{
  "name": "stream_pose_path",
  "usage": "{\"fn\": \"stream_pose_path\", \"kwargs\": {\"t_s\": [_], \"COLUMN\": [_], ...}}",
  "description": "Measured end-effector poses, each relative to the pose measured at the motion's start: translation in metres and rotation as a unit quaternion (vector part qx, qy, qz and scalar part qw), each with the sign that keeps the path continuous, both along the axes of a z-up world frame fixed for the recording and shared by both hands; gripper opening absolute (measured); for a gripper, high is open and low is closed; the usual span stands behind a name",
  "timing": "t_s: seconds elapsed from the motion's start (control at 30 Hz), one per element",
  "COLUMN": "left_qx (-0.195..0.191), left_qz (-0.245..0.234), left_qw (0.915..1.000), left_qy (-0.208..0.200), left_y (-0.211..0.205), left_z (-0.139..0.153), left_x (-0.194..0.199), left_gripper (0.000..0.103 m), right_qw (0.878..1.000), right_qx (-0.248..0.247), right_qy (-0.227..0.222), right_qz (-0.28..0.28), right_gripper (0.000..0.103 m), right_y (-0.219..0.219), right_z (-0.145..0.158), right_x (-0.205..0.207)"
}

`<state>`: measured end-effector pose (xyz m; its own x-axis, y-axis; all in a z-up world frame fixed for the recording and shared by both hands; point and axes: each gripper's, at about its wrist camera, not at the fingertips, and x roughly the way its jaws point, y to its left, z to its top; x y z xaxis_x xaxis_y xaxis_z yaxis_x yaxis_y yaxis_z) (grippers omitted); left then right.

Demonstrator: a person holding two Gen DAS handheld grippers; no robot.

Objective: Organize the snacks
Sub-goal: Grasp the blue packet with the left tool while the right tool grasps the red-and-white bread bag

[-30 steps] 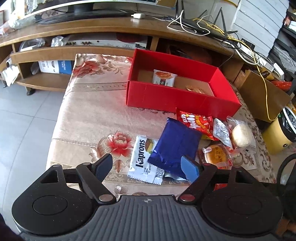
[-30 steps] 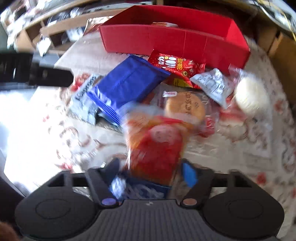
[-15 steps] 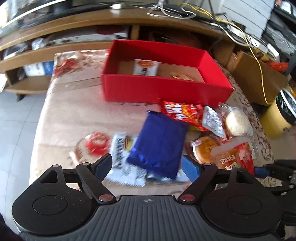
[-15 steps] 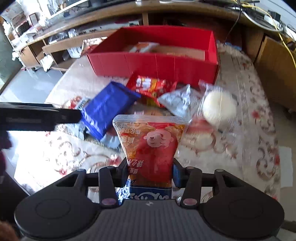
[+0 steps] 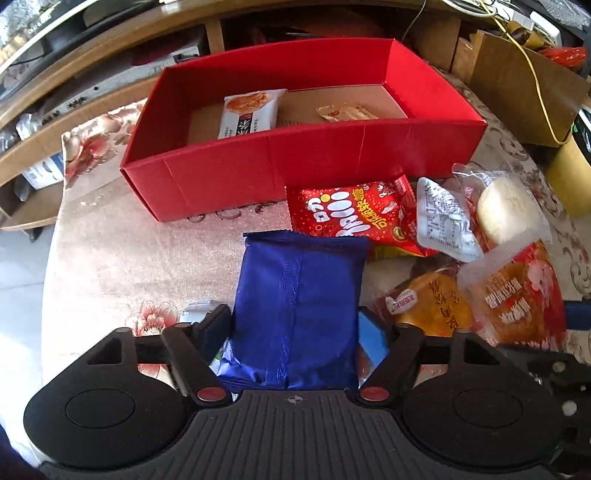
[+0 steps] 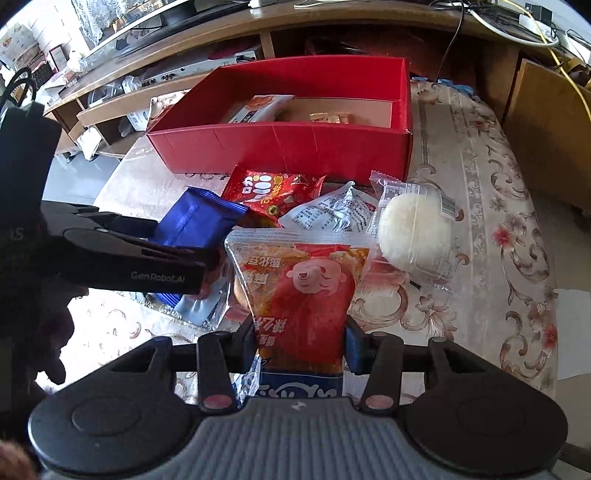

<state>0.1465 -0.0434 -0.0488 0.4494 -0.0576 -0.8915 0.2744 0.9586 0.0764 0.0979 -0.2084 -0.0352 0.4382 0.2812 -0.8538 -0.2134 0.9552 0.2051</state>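
My left gripper (image 5: 295, 332) has its fingers against both sides of the blue snack packet (image 5: 297, 299), which also shows in the right wrist view (image 6: 195, 223). My right gripper (image 6: 301, 341) is shut on an orange-red pouch with a bear face (image 6: 301, 288), held above the pile; it shows in the left wrist view (image 5: 517, 295). The red box (image 5: 295, 173) stands behind, also seen from the right (image 6: 288, 151), with a white packet (image 5: 249, 112) and a small gold packet (image 5: 345, 112) inside.
On the floral tablecloth (image 6: 491, 206) lie a red candy bag (image 5: 351, 214), a silver-white pouch (image 5: 443, 221), a wrapped white bun (image 6: 413, 232) and a wrapped golden cake (image 5: 428, 306). A wooden shelf unit (image 6: 351, 22) with cables stands behind. The table edge drops off at left.
My left gripper moved forward and closed onto the blue packet. My right gripper holds the orange-red pouch steady after lifting it off the pile.
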Motion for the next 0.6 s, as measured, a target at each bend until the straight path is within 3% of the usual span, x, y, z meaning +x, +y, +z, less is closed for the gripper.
{"fn": "stream_pose_path", "kwargs": {"t_s": [0.23,0.6], "left_qx": [-0.002,-0.053], "left_qz": [0.002,0.02], "left_qw": [0.9999,0.9977], "left_qy": [-0.01,-0.037], "left_y": [0.003,0.007], "left_z": [0.011,0.039], "left_x": [-0.011,-0.013], "left_gripper": [0.067,0.067], "right_qw": [1.0,0.999], "right_qx": [0.008,0.031], "right_qy": [-0.006,-0.021], "right_qz": [-0.007,-0.018], "right_gripper": [0.045,0.045], "right_y": [-0.004,-0.007], "right_z": [0.004,0.016], "right_x": [0.001,0.004]}}
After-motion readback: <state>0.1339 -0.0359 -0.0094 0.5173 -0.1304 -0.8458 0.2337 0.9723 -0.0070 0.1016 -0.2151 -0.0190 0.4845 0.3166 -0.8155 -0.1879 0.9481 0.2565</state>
